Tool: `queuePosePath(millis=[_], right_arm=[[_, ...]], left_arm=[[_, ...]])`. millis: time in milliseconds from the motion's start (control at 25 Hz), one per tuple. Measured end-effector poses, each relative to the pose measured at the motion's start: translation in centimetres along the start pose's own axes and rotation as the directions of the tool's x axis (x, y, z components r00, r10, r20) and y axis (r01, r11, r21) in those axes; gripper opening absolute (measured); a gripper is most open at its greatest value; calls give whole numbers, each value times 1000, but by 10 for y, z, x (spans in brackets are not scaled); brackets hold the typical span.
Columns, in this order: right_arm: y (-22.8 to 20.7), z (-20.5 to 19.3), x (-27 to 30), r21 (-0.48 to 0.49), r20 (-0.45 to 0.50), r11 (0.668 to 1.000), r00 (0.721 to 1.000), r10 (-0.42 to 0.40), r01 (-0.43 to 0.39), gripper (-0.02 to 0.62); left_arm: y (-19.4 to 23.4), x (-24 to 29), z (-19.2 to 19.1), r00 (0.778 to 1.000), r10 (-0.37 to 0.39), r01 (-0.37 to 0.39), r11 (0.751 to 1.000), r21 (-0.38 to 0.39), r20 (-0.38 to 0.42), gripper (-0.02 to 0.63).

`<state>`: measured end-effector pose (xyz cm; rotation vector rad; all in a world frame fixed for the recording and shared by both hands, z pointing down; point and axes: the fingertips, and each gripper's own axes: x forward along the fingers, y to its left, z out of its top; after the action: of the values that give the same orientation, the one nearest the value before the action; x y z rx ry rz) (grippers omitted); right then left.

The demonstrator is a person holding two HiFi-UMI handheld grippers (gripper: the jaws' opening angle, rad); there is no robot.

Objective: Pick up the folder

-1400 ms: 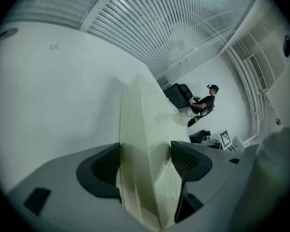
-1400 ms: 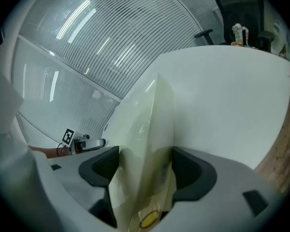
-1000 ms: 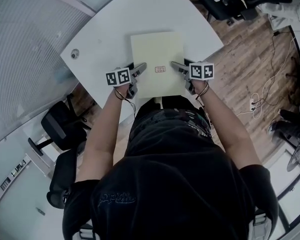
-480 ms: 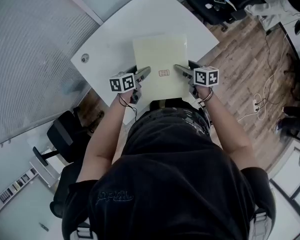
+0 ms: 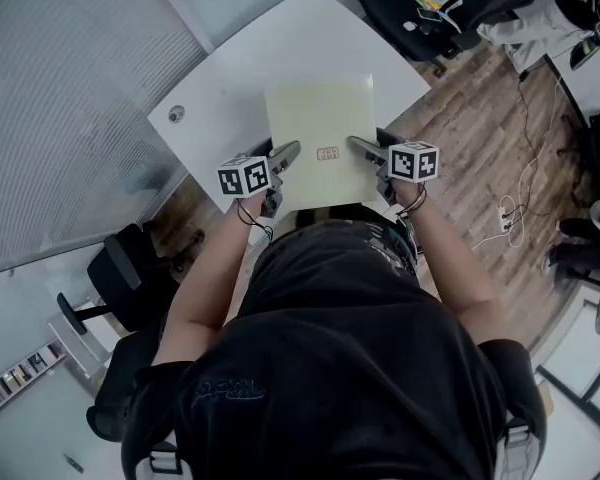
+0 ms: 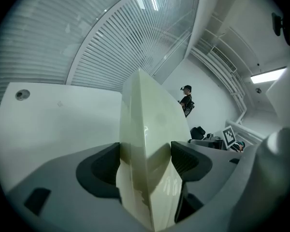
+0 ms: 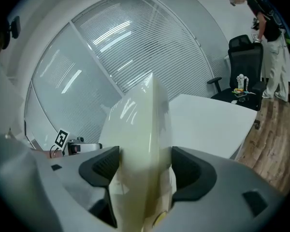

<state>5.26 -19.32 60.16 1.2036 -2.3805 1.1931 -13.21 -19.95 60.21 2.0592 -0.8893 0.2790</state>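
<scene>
**Head view.** Pale yellow rectangular paper folder [image 5: 320, 128] lies flat-faced over the white curved-edge bench [image 5: 270, 48], directly in front of the person. Long axis runs away from the person; the short near edge sits at the bench's near rim. A small red-printed label [image 5: 327, 153] is on the near part of its face. Left claw [image 5: 288, 152] bites the folder's left long edge and right claw [image 5: 358, 145] bites its right long edge, level with each other, label between them. Whether the folder is clear of the bench top, I cannot tell here.

**Left gripper view.** Folder seen edge-on, a thin glossy sheet slightly bowed, running straight out from the claw. Both dark ribbed pads [image 6: 189, 159] press its faces: claw clenched on the folder. Smooth matte bench beyond, slatted blinds [image 6: 111, 42] behind.

**Right gripper view.** Same picture mirrored: folder edge-on, sheen on the upper part, dark pads tight against both faces, so this claw grips the folder too. Black office chair [image 7: 244, 52] stands on wood-plank floor [image 7: 275, 144].
</scene>
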Motion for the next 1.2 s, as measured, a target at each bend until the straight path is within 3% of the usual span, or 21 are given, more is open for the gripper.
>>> queuePosePath(millis=[280, 480, 640, 840, 1200], right_arm=[[-3, 18, 0, -39, -24, 997, 997, 70, -71, 330], [-28, 35, -2, -70, -70, 993, 994, 88, -92, 330], [-55, 47, -3, -88, -133, 983, 980, 147, -159, 330], [-79, 63, 5, -122, -222, 963, 952, 211, -241, 330], [-67, 69, 21, -159, -333, 911, 889, 314, -381, 330]], left_arm=[[-10, 3, 2, 997, 50, -48, 998, -37, 53, 331], [-22, 22, 8, 992, 95, -89, 994, -69, 88, 331], [-34, 43, 3, 981, 156, -141, 982, -127, 115, 331], [-42, 62, 1, 955, 243, -209, 958, -196, 171, 331], [-50, 42, -6, 897, 359, -290, 918, -272, 259, 331]])
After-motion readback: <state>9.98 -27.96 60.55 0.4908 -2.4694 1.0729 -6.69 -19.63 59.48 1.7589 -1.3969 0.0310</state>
